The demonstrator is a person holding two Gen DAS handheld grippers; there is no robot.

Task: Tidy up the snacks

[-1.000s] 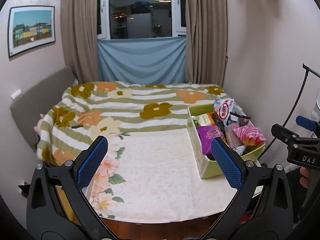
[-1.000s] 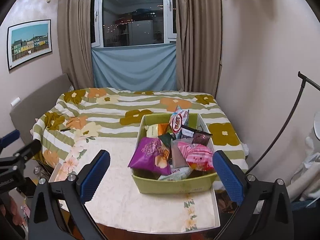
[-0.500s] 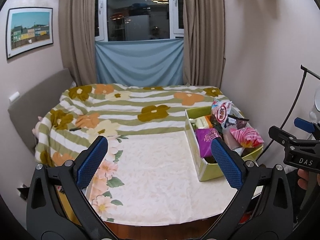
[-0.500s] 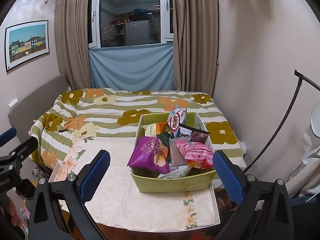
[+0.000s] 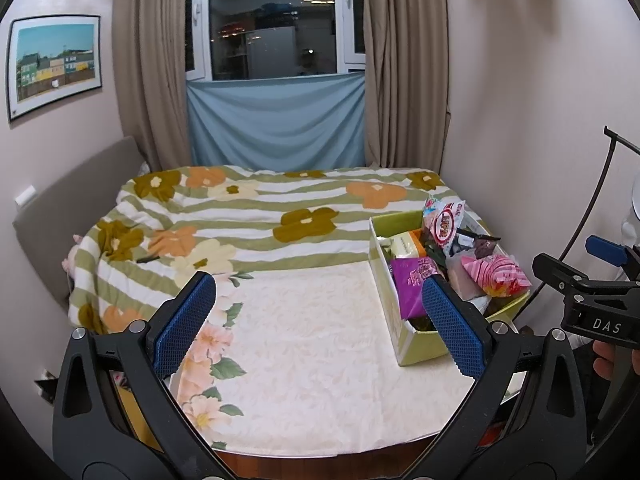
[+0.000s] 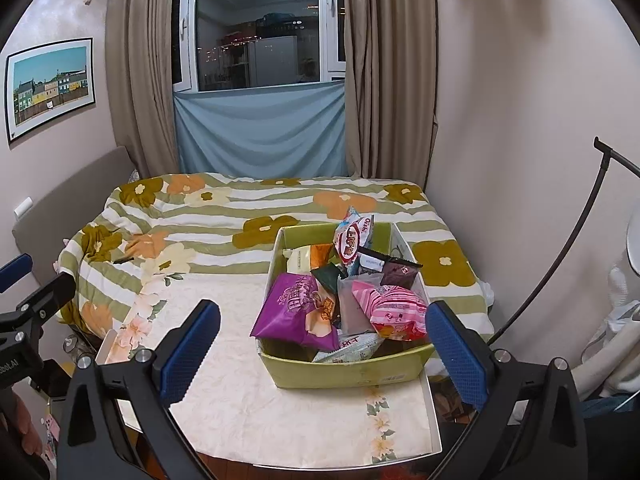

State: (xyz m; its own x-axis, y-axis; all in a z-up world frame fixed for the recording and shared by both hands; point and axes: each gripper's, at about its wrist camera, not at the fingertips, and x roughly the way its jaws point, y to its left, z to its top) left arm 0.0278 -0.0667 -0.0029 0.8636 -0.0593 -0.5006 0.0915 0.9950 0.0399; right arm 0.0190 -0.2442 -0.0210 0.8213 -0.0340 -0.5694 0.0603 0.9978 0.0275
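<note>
Both claws, left gripper point(image 5: 318, 322) and right gripper point(image 6: 322, 354), were released and empty, the right aligned just short of the green box point(image 6: 344, 372) to reach its heaped snacks point(image 6: 296, 312)

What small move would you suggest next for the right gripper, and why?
Probably ease the right gripper forward and down toward the purple snack bag: it lies on top, overhanging the near-left rim of the green box, and both grippers are open and empty.
</note>
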